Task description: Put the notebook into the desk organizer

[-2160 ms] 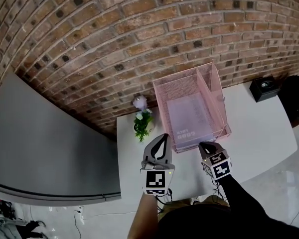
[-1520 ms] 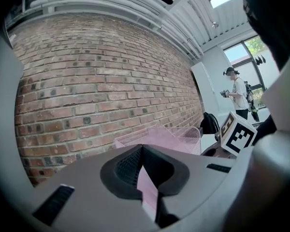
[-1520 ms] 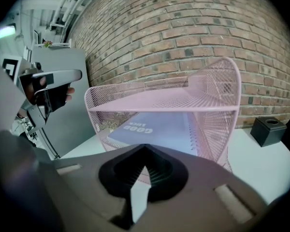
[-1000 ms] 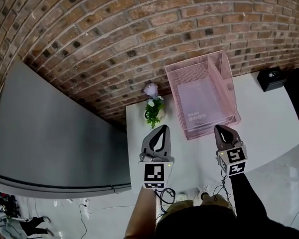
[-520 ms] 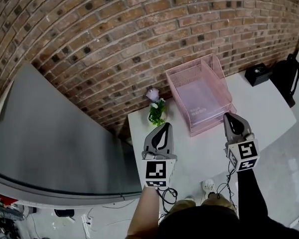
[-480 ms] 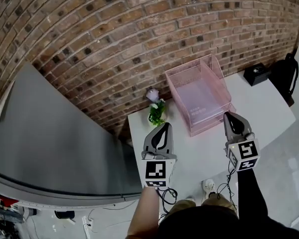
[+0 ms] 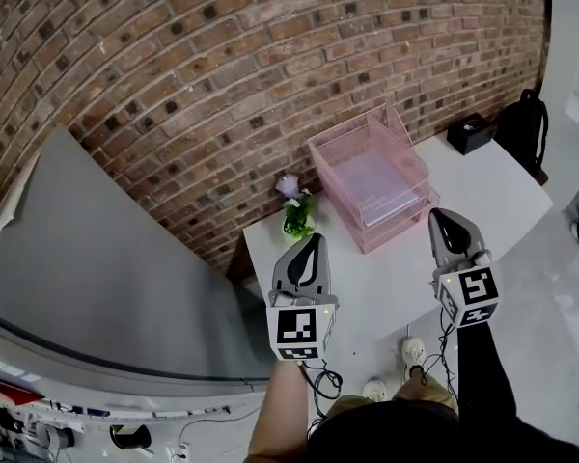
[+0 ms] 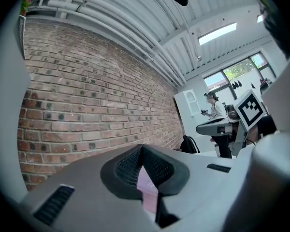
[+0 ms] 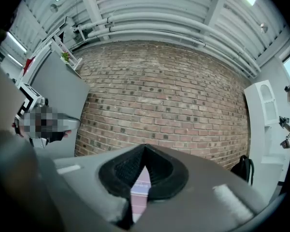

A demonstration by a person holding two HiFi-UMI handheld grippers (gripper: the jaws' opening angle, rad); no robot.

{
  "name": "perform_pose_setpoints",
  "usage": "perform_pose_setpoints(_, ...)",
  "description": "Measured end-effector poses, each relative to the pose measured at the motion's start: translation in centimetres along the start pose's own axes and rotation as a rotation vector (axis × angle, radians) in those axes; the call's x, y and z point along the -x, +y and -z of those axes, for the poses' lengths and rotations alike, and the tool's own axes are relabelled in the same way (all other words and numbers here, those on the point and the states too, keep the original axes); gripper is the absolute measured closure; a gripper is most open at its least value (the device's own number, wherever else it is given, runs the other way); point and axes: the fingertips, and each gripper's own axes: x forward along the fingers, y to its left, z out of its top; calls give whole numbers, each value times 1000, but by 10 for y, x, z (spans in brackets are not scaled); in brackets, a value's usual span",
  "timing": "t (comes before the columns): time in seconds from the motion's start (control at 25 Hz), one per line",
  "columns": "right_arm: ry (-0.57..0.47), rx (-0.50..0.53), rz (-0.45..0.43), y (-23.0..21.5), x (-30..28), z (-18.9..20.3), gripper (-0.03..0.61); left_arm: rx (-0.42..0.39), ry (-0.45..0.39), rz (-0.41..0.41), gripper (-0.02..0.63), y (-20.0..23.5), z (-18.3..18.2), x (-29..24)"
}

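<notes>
Before a brick wall, at the white table's near side, the left gripper and right gripper were both closed and empty, while beyond them the notebook lay flat inside the pink mesh desk organizer, beside a small potted plant.

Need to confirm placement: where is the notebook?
Head view, right of centre: the notebook lies flat inside the pink desk organizer, right of the small potted plant.

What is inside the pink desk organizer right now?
A pale notebook lies flat inside the desk organizer, between its mesh walls. Anything under the notebook is covered by it, and the print on its cover is too small to read.
</notes>
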Motion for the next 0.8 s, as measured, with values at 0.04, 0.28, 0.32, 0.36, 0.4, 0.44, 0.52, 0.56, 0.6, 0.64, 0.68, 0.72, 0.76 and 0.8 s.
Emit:
perform_pose_setpoints(0.04, 0, 2, 6, 2, 5, -2, 578, 2, -3, 6, 604, -1, -1, 3)
perform_pose_setpoints(0.28, 12, -8, 30, 10, 22, -4, 578, 14, -12, 31, 604, -8, -1, 13)
perform_pose_setpoints(0.32, 12, -6, 30, 12, 23, -5, 578, 14, -13, 37, 604, -10, -1, 13)
perform_pose_setpoints(0.36, 11, -4, 28, 14, 23, -5, 578, 13, -12, 42, 604, -11, 0, 14)
perform_pose_setpoints(0.4, 12, -1, 26, 16, 24, -6, 578, 10, -12, 47, 604, -13, 0, 15)
perform_pose_setpoints(0.44, 12, 1, 25, 18, 25, -7, 578, 7, -13, 53, 604, -15, 0, 16)
perform_pose_setpoints(0.52, 13, 3, 25, 20, 26, -8, 578, 6, -19, 62, 604, -18, -4, 16)
perform_pose_setpoints(0.56, 12, 4, 25, 20, 26, -9, 578, 5, -20, 64, 604, -18, -5, 16)
perform_pose_setpoints(0.6, 11, 4, 26, 20, 26, -10, 578, 2, -18, 66, 604, -18, -5, 16)
perform_pose_setpoints(0.64, 10, 3, 27, 21, 27, -10, 578, 0, -14, 66, 604, -18, -3, 16)
perform_pose_setpoints(0.68, 10, 3, 28, 21, 27, -10, 578, 0, -13, 67, 604, -18, -2, 16)
perform_pose_setpoints(0.72, 11, 1, 28, 22, 27, -9, 578, 1, -18, 67, 604, -18, -4, 16)
perform_pose_setpoints(0.76, 12, 0, 27, 23, 28, -8, 578, 0, -24, 68, 604, -19, -5, 16)
perform_pose_setpoints(0.8, 14, -1, 27, 24, 28, -8, 578, -1, -26, 68, 604, -19, -5, 16)
